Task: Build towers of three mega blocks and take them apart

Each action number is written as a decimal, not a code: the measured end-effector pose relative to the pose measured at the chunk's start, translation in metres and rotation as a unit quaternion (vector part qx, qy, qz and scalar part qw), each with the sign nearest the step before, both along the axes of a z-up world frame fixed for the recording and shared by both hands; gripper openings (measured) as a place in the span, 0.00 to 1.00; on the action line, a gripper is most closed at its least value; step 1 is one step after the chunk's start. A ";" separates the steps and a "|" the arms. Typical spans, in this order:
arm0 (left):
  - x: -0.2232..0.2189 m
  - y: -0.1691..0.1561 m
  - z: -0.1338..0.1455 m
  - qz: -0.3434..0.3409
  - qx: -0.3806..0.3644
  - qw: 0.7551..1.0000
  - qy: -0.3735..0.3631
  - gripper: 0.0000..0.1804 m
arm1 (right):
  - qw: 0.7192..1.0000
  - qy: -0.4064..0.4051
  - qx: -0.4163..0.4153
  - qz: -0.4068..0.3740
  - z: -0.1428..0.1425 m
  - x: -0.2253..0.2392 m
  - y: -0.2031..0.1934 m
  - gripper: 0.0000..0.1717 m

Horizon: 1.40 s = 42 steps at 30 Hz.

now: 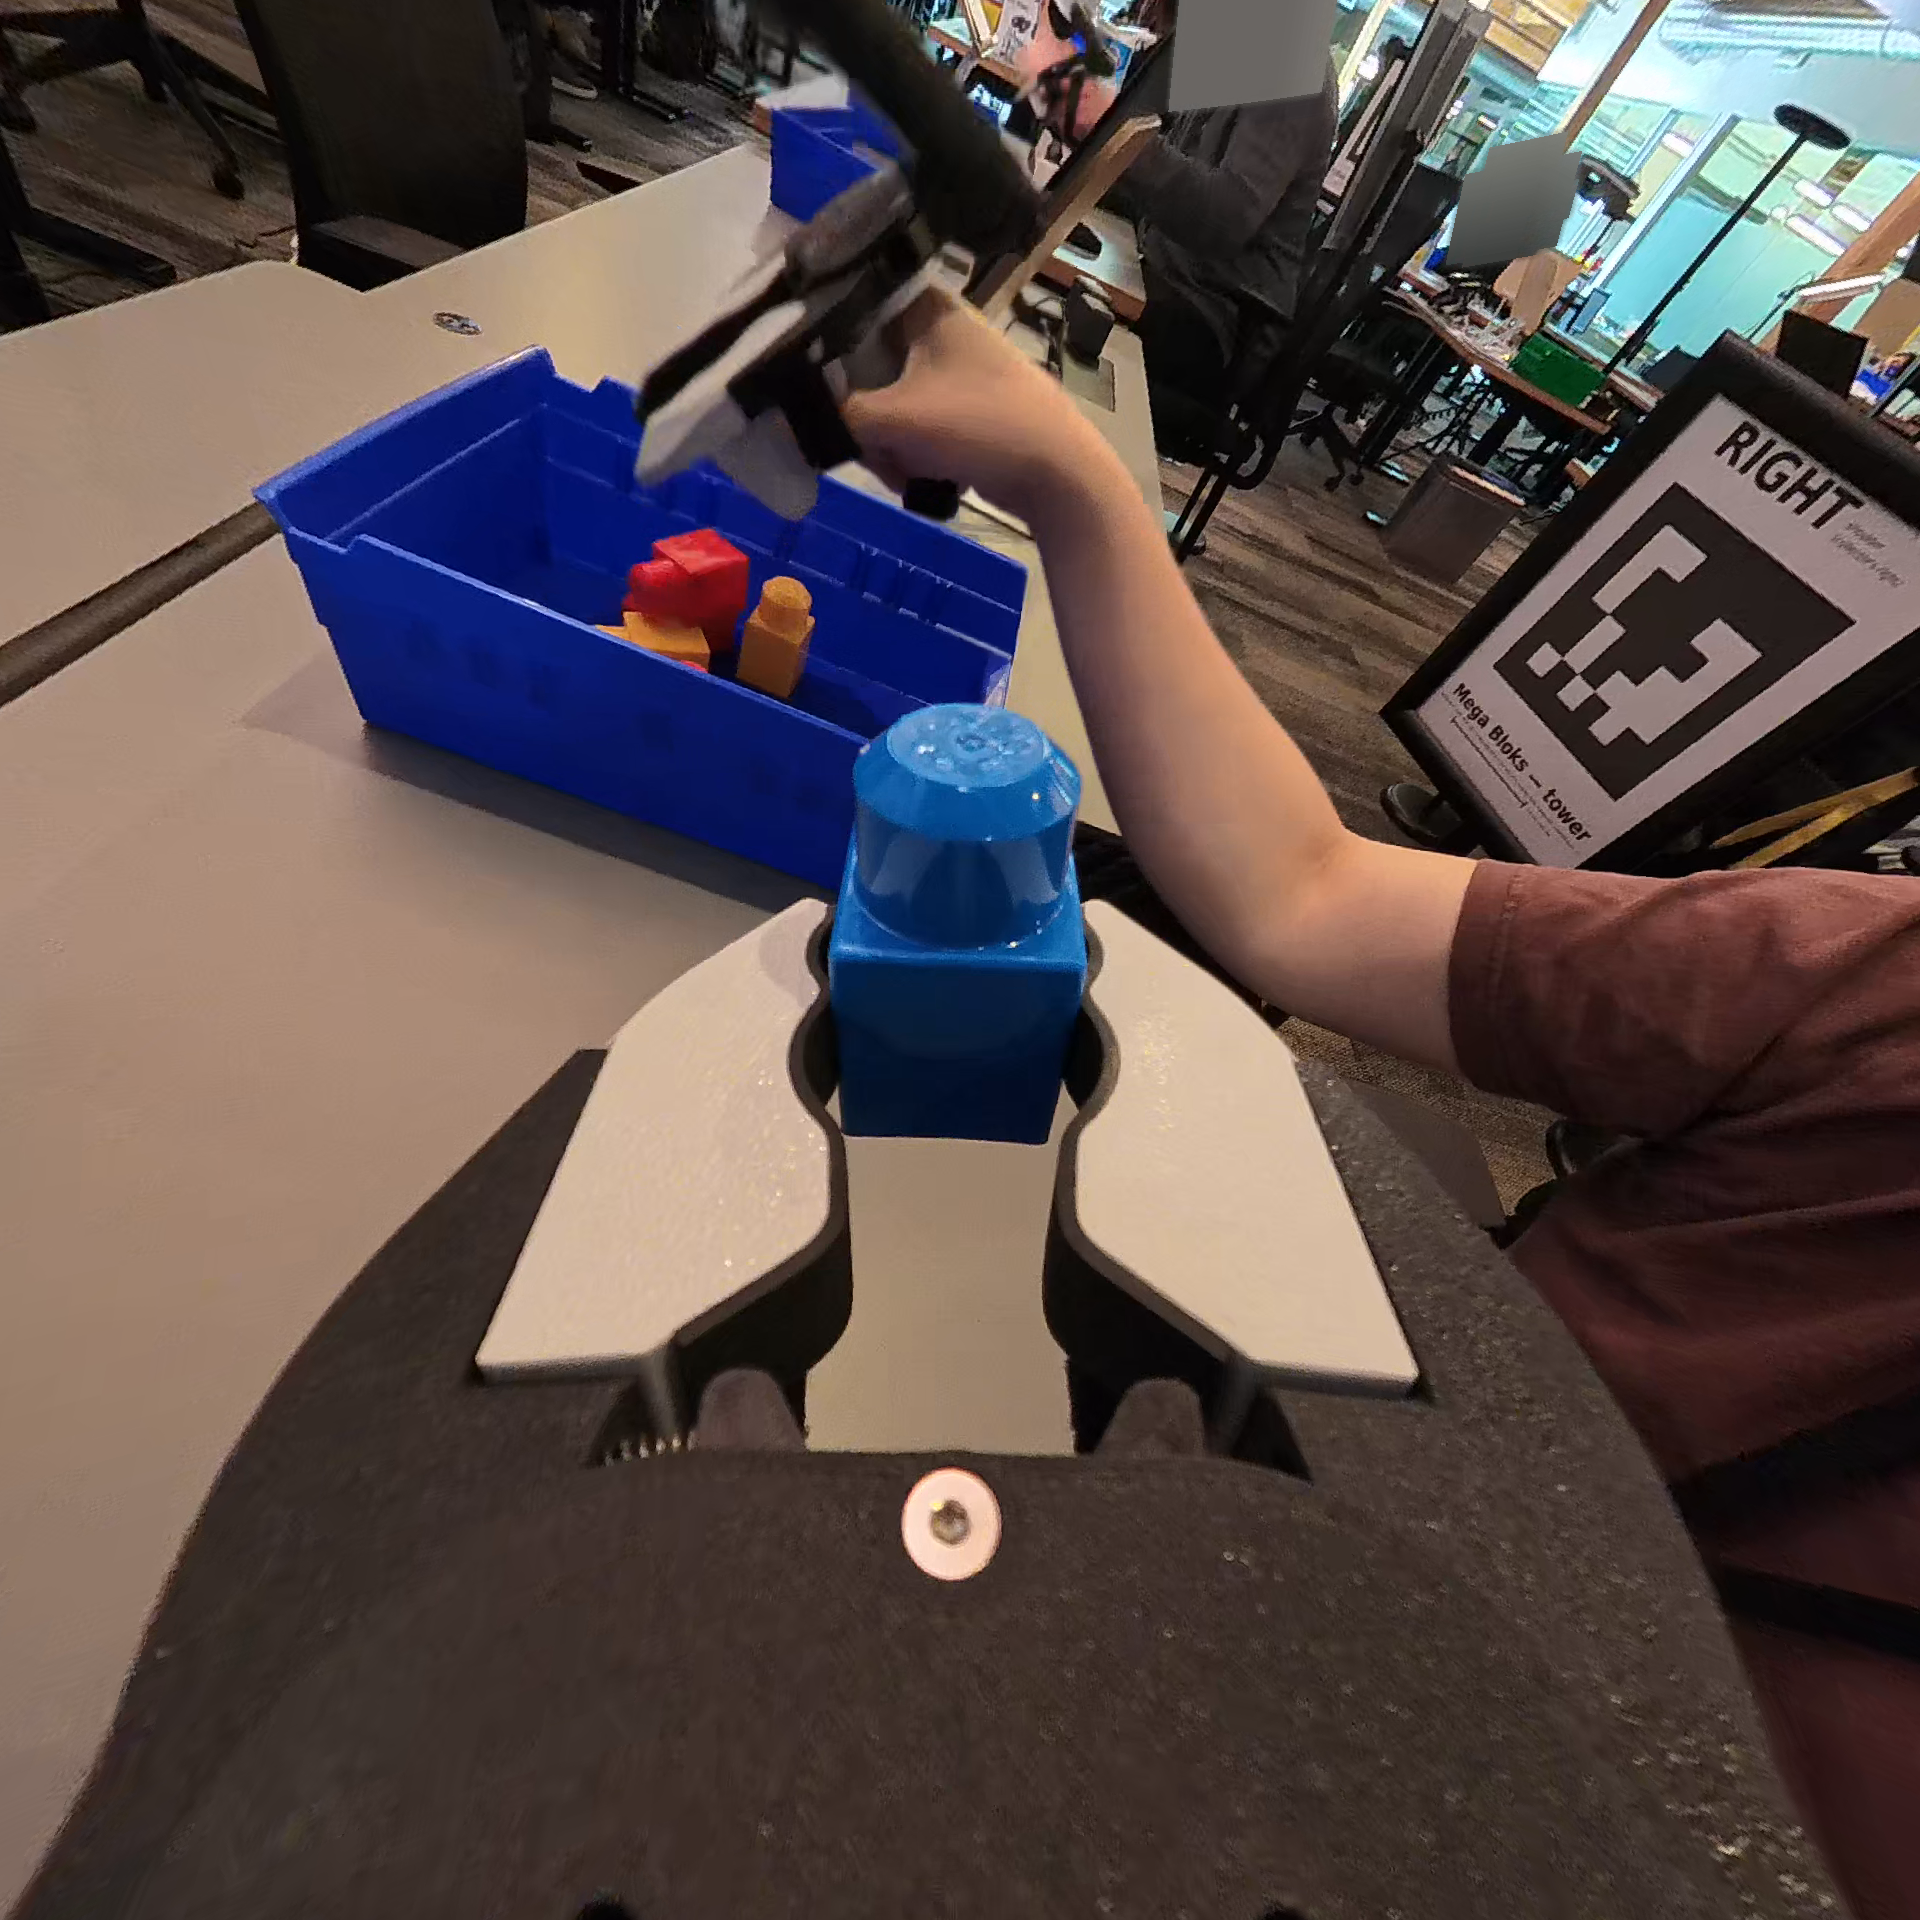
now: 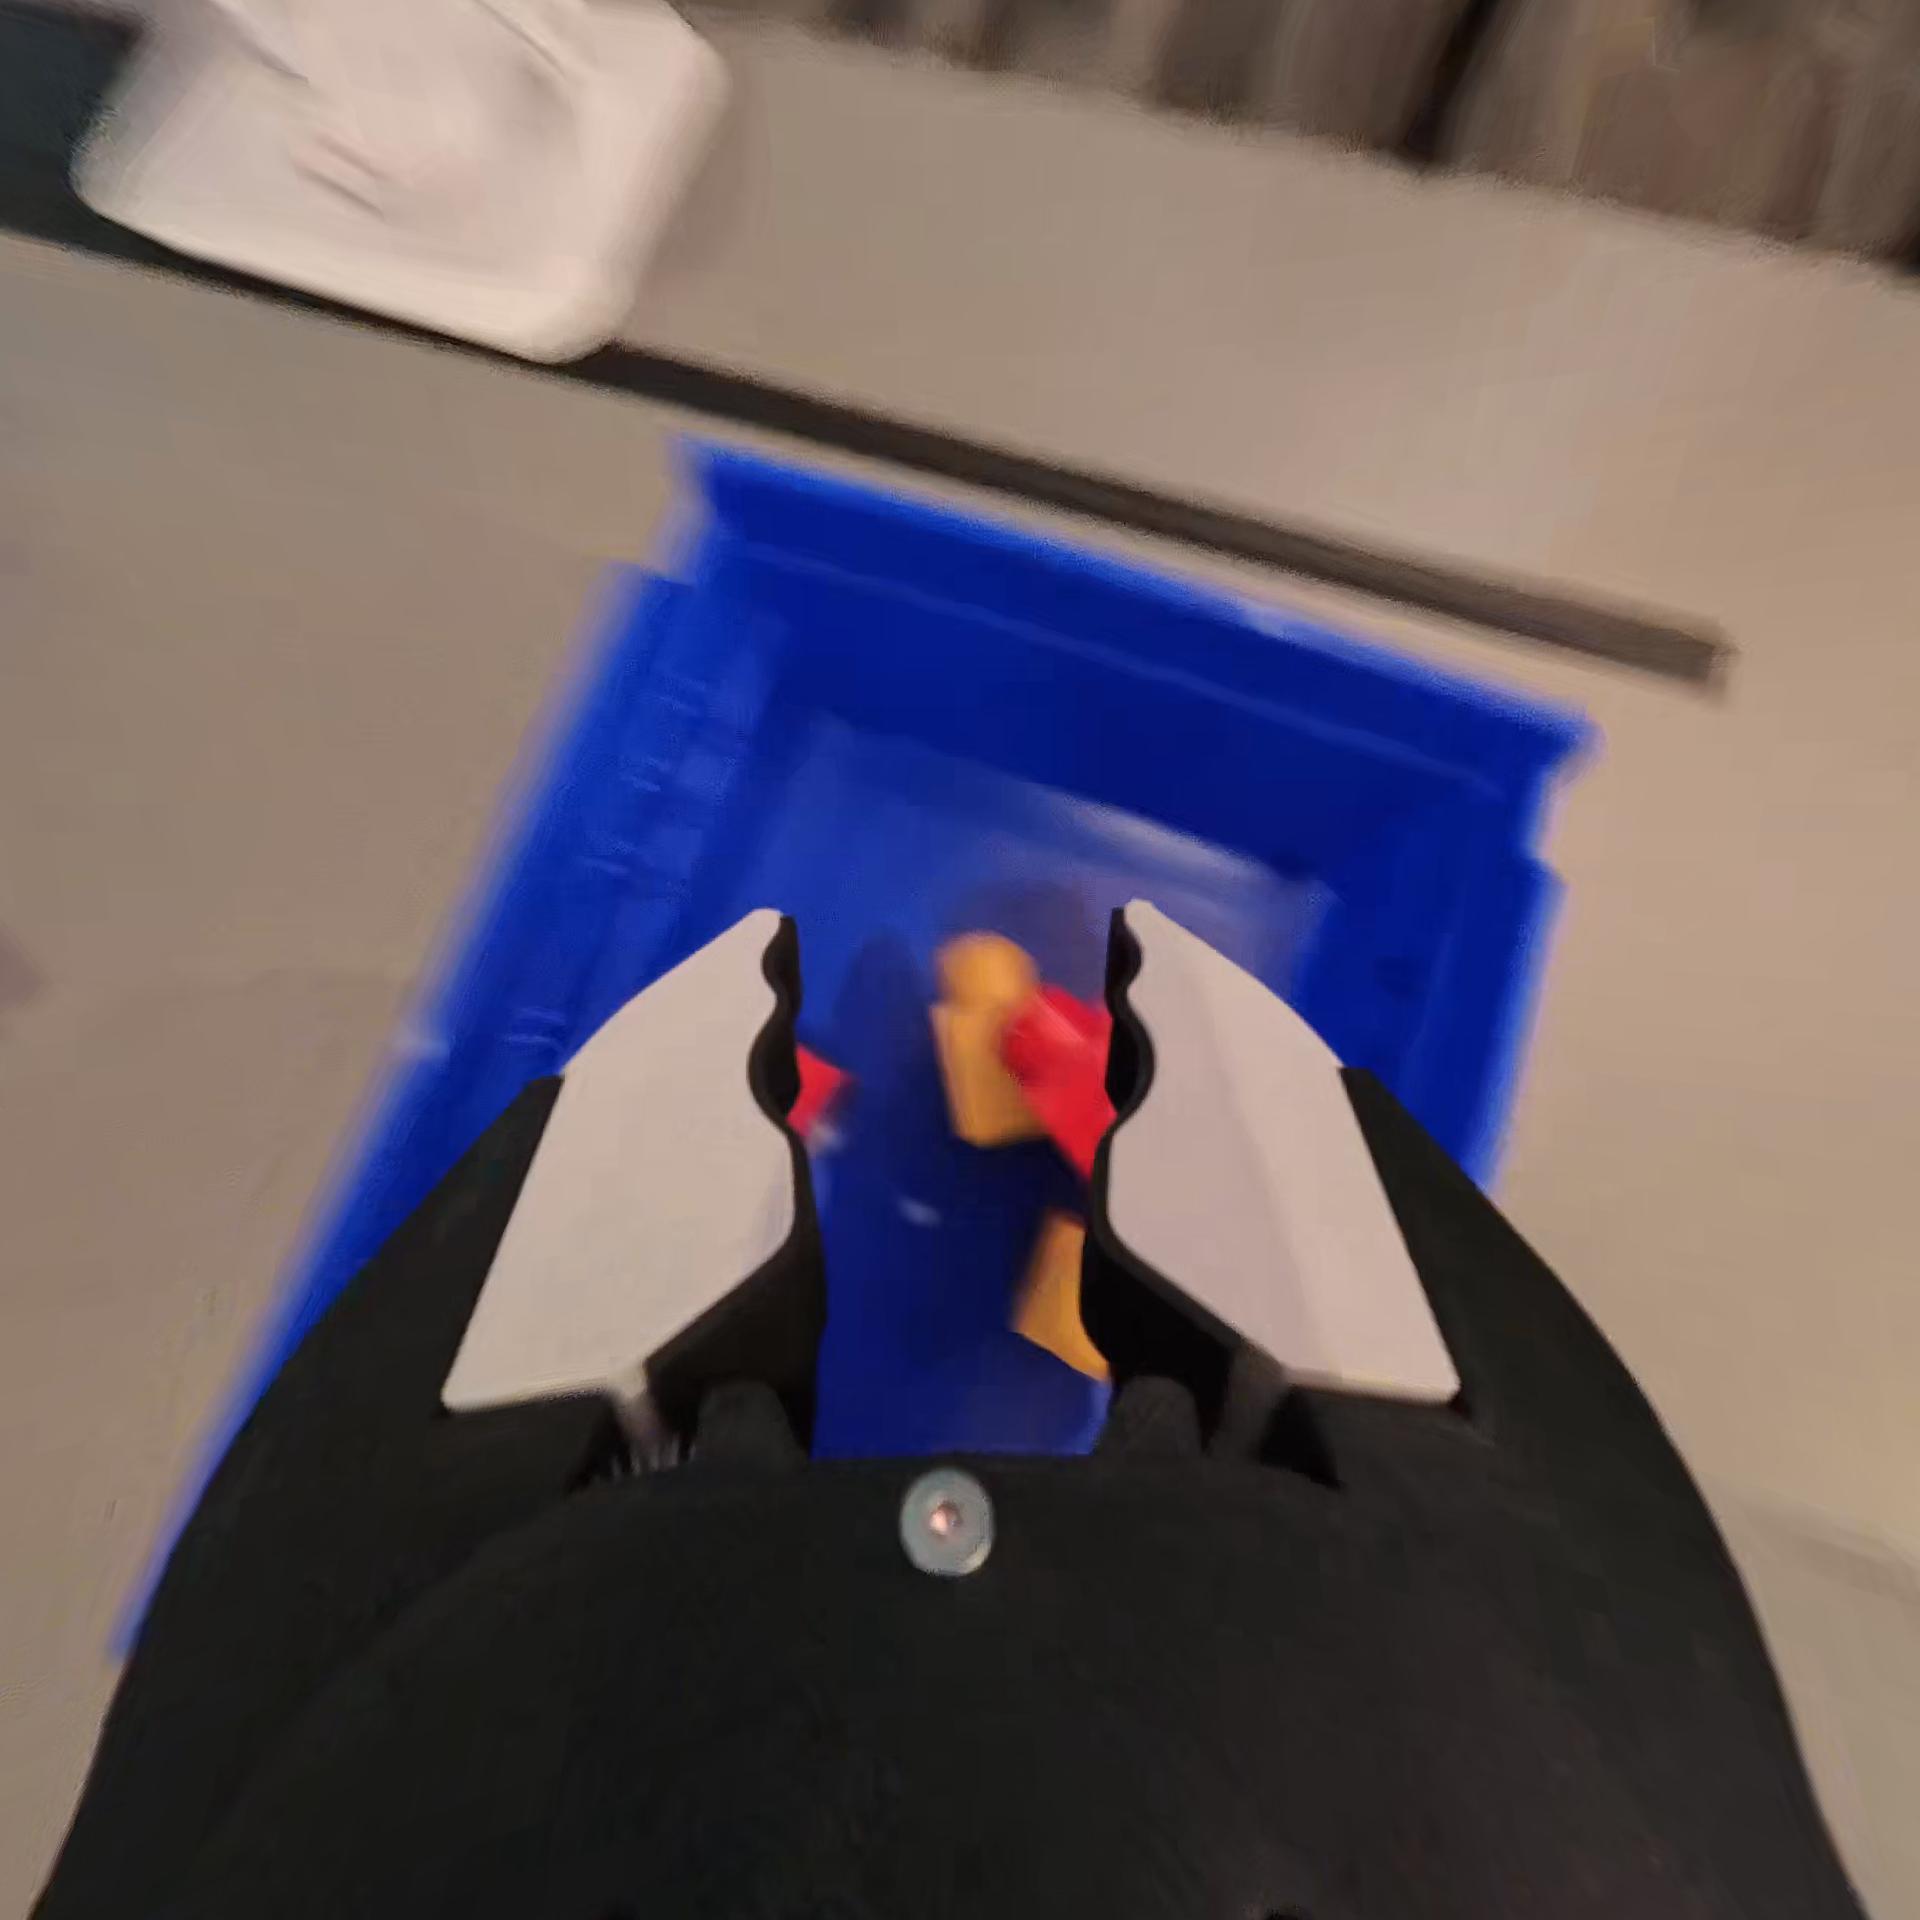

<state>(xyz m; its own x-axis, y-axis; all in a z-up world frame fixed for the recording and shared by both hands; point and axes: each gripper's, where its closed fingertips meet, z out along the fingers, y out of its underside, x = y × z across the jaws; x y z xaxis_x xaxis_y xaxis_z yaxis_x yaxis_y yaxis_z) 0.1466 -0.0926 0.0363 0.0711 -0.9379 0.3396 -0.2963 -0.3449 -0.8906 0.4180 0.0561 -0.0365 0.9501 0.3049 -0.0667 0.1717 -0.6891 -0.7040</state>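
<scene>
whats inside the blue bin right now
Inside the blue bin: a red block and orange blocks, one upright, one lying under the red. The near wall hides the floor and anything lower down.

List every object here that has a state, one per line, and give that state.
left gripper: shut on the blue block, fingers against its two sides
blue block: upright, stud up, held above the table
right gripper: open, nothing between its fingers, above the bin
blue bin: open-topped, on the table, blocks inside
orange block: in the bin, stud up, tilted
red block: in the bin, lying atop other blocks
</scene>
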 end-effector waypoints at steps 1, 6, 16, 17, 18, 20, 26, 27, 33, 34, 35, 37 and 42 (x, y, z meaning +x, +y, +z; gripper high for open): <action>0.000 0.000 0.000 0.000 0.002 1.000 0.003 0.23 | 0.997 0.045 0.040 0.051 0.026 -0.032 -0.003 0.34; -0.003 0.003 -0.002 0.010 0.019 1.000 0.015 0.23 | 0.864 0.280 0.176 0.380 0.148 -0.209 -0.094 0.33; -0.002 -0.006 0.003 -0.012 0.028 0.999 0.008 0.23 | 0.815 0.268 0.093 0.506 0.113 -0.317 -0.144 0.19; -0.002 -0.007 0.003 -0.017 0.029 0.999 0.009 0.23 | 0.809 0.273 0.091 0.512 0.113 -0.316 -0.145 0.19; -0.001 -0.008 0.004 -0.021 0.031 0.999 0.005 0.23 | 0.807 0.270 0.086 0.518 0.113 -0.314 -0.147 0.19; -0.002 -0.008 0.011 -0.018 0.026 0.999 -0.012 0.28 | 0.803 0.276 0.101 0.519 0.124 -0.303 -0.147 0.19; -0.030 0.008 0.020 0.031 0.067 0.997 0.031 0.40 | 0.915 0.166 0.164 0.330 0.132 -0.175 -0.086 0.19; -0.037 0.013 0.021 0.044 0.076 0.995 0.042 0.41 | 0.943 0.128 0.142 0.273 0.116 -0.143 -0.072 0.19; -0.083 0.039 0.032 0.125 0.116 0.982 0.080 0.43 | 0.988 0.014 -0.143 0.057 -0.019 -0.018 -0.050 0.19; -0.092 0.045 0.034 0.144 0.119 0.979 0.087 0.43 | 0.983 0.002 -0.176 0.047 -0.036 -0.010 -0.051 0.19; -0.103 0.050 0.035 0.164 0.123 0.974 0.098 0.44 | 0.980 -0.007 -0.195 0.038 -0.049 -0.004 -0.049 0.20; -0.127 0.061 0.036 0.201 0.129 0.964 0.118 0.45 | 0.977 -0.016 -0.210 0.019 -0.062 0.006 -0.045 0.20; -0.206 0.093 0.032 0.321 0.114 0.925 0.166 0.49 | 0.994 0.030 -0.104 0.032 -0.020 -0.001 -0.032 0.25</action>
